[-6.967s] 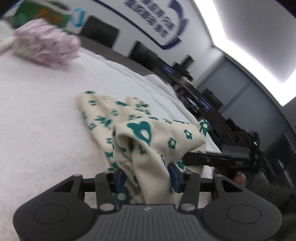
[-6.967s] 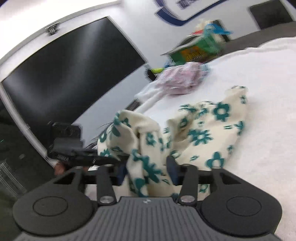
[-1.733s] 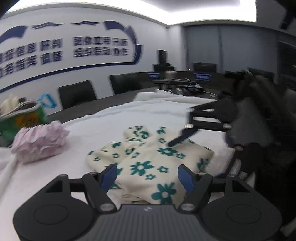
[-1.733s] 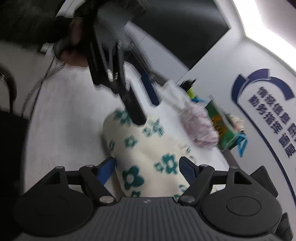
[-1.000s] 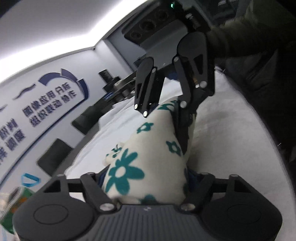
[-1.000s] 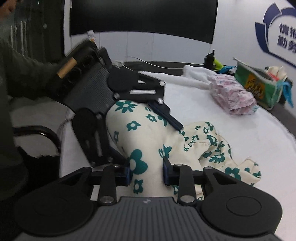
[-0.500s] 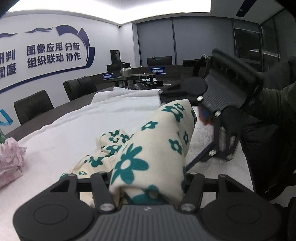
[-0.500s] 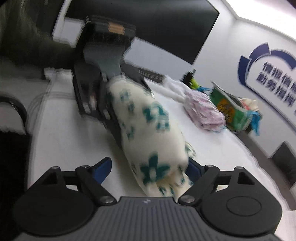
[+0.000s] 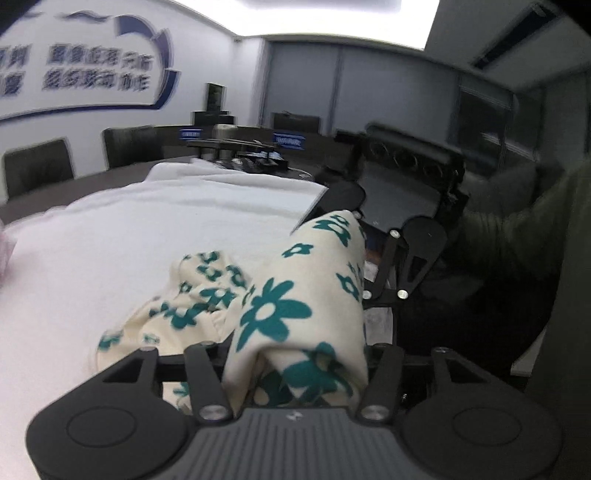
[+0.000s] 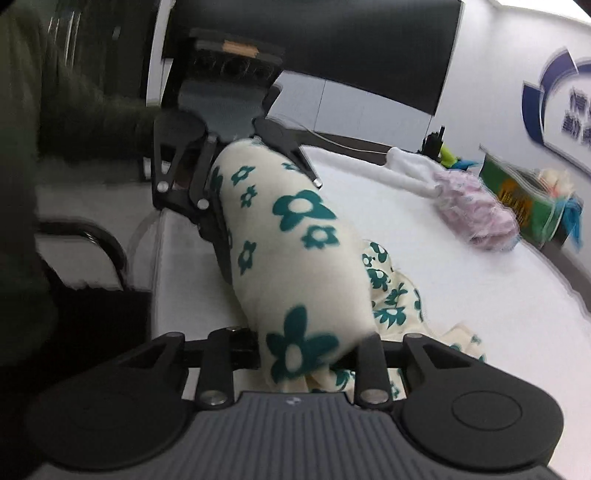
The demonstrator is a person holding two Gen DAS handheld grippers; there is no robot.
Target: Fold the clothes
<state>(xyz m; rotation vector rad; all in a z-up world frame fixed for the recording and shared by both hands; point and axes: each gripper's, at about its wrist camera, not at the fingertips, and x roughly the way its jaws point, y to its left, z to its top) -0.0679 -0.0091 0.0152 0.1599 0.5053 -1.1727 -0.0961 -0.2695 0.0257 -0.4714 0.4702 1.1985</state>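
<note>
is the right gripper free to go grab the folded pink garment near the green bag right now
Probably not. The right gripper is holding the cream garment with teal flowers, as is the left gripper. The folded pink garment lies unobstructed across the white table cover.

Both views fisheye, edges heavily bent, corners dark. Light comes from a bright ceiling panel [image 9: 332,16], blown out to pure white. White tabletop cover [image 9: 110,236] bright, nearly washed out. Motion blur all over: wall lettering [image 9: 96,70] smeared, pink bundle [image 10: 476,206] and green box [image 10: 524,195] streaked. Right side of left view dim, dark sleeve [image 9: 524,236] murky. Flowered cloth [image 10: 295,258] soft-edged, evenly lit.
</note>
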